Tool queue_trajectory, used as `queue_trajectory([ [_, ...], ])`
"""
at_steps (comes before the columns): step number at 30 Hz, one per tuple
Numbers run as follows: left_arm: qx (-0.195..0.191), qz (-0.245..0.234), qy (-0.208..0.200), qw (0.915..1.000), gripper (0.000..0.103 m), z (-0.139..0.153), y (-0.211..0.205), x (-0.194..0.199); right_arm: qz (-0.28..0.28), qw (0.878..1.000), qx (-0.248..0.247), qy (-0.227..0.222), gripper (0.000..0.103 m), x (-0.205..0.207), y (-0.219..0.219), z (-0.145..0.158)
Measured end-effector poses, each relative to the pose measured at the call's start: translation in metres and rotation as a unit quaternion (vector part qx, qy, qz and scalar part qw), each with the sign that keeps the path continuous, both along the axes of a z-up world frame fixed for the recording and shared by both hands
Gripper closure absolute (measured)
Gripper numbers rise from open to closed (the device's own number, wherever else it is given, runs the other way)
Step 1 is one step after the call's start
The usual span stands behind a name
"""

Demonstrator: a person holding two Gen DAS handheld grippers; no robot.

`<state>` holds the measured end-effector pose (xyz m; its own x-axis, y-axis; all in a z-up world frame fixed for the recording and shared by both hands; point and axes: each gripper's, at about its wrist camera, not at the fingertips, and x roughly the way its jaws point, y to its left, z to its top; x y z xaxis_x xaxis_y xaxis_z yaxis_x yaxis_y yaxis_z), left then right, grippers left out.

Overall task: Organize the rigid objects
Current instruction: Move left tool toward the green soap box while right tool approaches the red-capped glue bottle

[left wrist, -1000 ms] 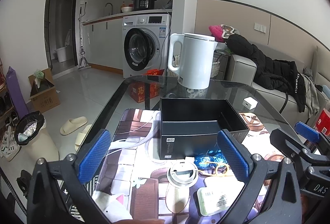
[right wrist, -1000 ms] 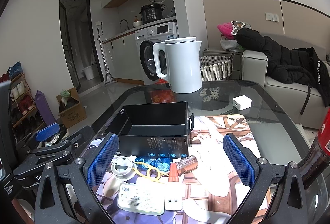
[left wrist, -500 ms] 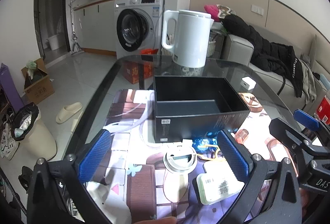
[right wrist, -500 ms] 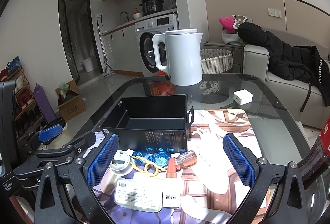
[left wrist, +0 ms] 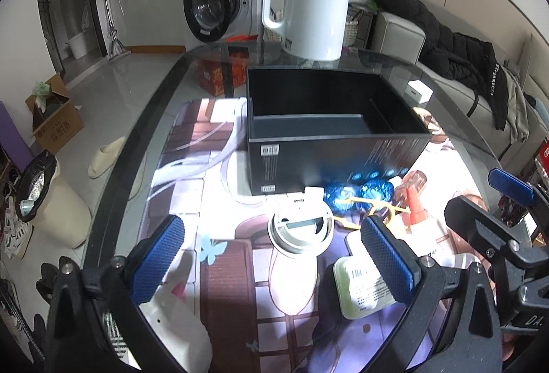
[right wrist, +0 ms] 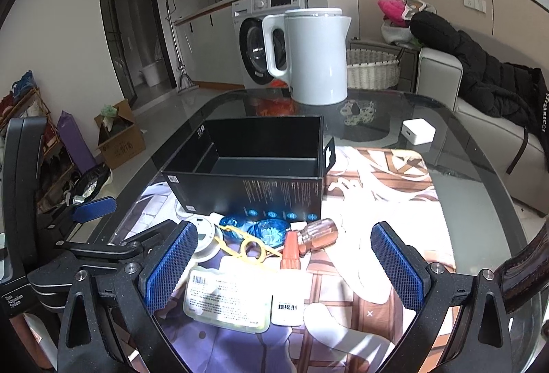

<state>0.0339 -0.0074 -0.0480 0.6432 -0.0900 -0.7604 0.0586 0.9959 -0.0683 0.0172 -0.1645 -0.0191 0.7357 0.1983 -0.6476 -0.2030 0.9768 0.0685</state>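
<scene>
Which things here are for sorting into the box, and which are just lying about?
For the job:
black box
round white case
blue wrapped pieces
yellow plastic tool
glue bottle
labelled flat case

Lying about:
white kettle
white adapter
printed mat

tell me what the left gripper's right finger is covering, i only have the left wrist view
Observer: A white bottle with an orange nozzle lies there, right beside the flat labelled case.
Operator: is the right gripper holding anything
Observer: No. The right gripper is open and empty, above those items.
Operator: anything on the box's right outside wall
Observer: The black box has a cut-out tab sticking out there.
</scene>
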Motion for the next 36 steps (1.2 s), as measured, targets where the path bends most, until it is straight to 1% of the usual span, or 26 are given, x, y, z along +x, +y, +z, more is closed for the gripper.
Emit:
queue_trajectory([
  [7,0.001,0.0,0.059,0.9982,0.0,-0.026,0.0,0.006,0.0,0.999,0.003,0.05,0.0,0.011,-0.003,-0.017],
  [11,0.006,0.006,0.078,0.9969,0.0,-0.034,0.003,0.01,0.008,0.997,0.005,0.073,0.0,0.013,-0.001,-0.026],
  [16,0.002,0.005,0.081,0.9967,0.0,-0.034,0.004,0.008,0.012,0.996,0.004,0.091,0.0,0.014,-0.001,-0.033],
  [19,-0.017,0.001,0.077,0.9969,0.0,-0.027,0.006,0.009,0.01,0.994,0.008,0.105,0.0,0.016,-0.002,-0.039],
  [21,-0.016,-0.001,0.076,0.997,0.0,-0.024,0.005,0.009,0.01,0.994,0.009,0.11,0.0,0.018,-0.003,-0.041],
  [26,-0.011,-0.029,0.079,0.9964,0.0,-0.024,-0.009,0.002,-0.01,0.994,0.011,0.107,0.0,0.025,-0.016,-0.037],
  [28,-0.007,-0.032,0.078,0.9964,0.0,-0.024,-0.011,0.0,-0.016,0.994,0.004,0.107,0.0,0.028,-0.021,-0.036],
  [31,-0.013,-0.036,0.077,0.9963,0.0,-0.022,-0.009,-0.001,-0.03,0.993,-0.014,0.112,0.0,0.032,-0.026,-0.041],
  [32,-0.012,-0.046,0.076,0.996,0.0,-0.021,-0.011,-0.002,-0.032,0.992,-0.015,0.117,0.0,0.032,-0.027,-0.044],
  [34,0.003,-0.075,0.072,0.9945,0.0,-0.02,-0.021,-0.007,-0.024,0.991,-0.012,0.129,0.0,0.033,-0.027,-0.049],
  [36,0.018,-0.122,0.068,0.99,0.0,-0.018,-0.036,-0.014,-0.019,0.991,-0.016,0.13,0.0,0.031,-0.025,-0.05],
])
